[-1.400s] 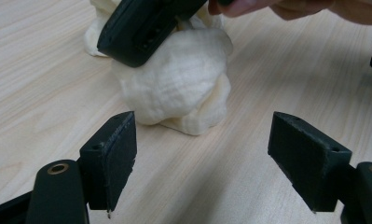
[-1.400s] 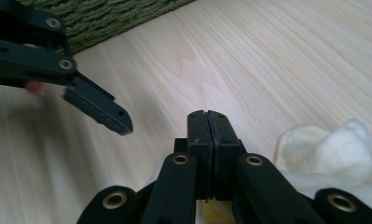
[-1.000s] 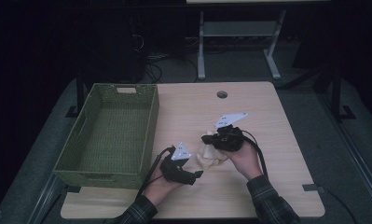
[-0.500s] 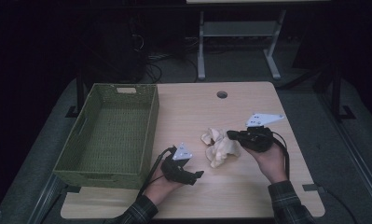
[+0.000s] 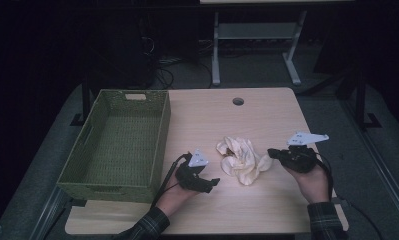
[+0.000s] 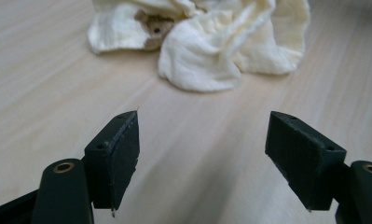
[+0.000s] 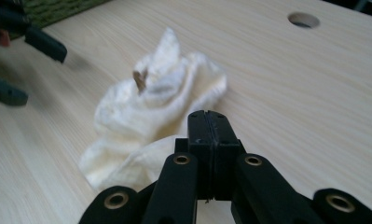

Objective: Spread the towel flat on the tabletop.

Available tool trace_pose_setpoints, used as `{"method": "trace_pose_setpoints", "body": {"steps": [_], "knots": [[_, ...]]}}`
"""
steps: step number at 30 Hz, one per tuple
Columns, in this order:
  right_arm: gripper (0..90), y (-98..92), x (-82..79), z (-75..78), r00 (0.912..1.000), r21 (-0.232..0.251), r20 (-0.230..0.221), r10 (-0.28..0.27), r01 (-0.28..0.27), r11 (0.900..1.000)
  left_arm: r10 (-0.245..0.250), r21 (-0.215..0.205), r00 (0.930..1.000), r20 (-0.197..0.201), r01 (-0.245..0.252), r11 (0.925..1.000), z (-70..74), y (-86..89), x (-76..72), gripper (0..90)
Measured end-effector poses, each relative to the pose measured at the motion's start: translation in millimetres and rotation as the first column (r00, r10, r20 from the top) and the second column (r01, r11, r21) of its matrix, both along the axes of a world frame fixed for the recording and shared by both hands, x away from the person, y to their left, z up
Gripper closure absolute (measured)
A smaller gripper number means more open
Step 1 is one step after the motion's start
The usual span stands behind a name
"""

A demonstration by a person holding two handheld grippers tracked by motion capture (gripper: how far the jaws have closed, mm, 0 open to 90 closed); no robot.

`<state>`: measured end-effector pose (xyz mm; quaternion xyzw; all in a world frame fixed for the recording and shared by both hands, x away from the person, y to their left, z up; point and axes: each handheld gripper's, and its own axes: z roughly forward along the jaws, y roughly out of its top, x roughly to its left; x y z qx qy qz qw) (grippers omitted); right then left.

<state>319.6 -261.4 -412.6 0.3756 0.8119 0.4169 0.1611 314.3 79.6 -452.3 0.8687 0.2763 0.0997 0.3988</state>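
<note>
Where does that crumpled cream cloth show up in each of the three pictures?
High view: cream cloth lies mid-table, between the two grippers.
Left gripper view: cloth at top centre, beyond the open jaws.
Right gripper view: cloth centre-left, just past the shut jaws.
Shared landmark: the light wooden table.

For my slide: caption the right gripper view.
Right gripper, jaws shut, beside a crumpled cream cloth on the wooden table.

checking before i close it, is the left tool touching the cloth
Apart. The left gripper view shows the left tool with open jaws over bare table, a strip of wood between its tips and the crumpled cloth.
</note>
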Motion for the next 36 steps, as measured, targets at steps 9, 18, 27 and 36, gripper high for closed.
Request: {"method": "trace_pose_setpoints", "body": {"steps": [9, 18, 27, 36], "knots": [[89.0, -32.4, -15.5, -10.1, 0.9977, -0.018, -0.018, -0.066, 0.065, 0.998, -0.004, 0.002, 0.9996, 0.029, 0.004, 1.0000, 2.5, -20.3, 20.5, 36.3], [88.9, -30.7, -17.2, -18.1, 0.9979, -0.037, -0.029, -0.057, 0.056, 0.998, -0.012, 0.010, 0.9999, -0.005, 0.012, 0.9999, -7.9, -40.8, 42.6, 54.2], [88.9, -30.5, -17.4, -18.7, 0.9978, -0.036, -0.031, -0.059, 0.058, 0.998, -0.001, 0.051, 0.9998, -0.021, 0.002, 0.9987, -15.5, -45.2, 45.0, 76.3], [89.0, -39.3, -19.1, -17.3, 0.9962, -0.036, -0.021, -0.084, 0.083, 0.996, 0.025, 0.063, 0.9994, 0.026, -0.026, 0.9976, 1.4, -33.8, 33.4, 87.7]]}}
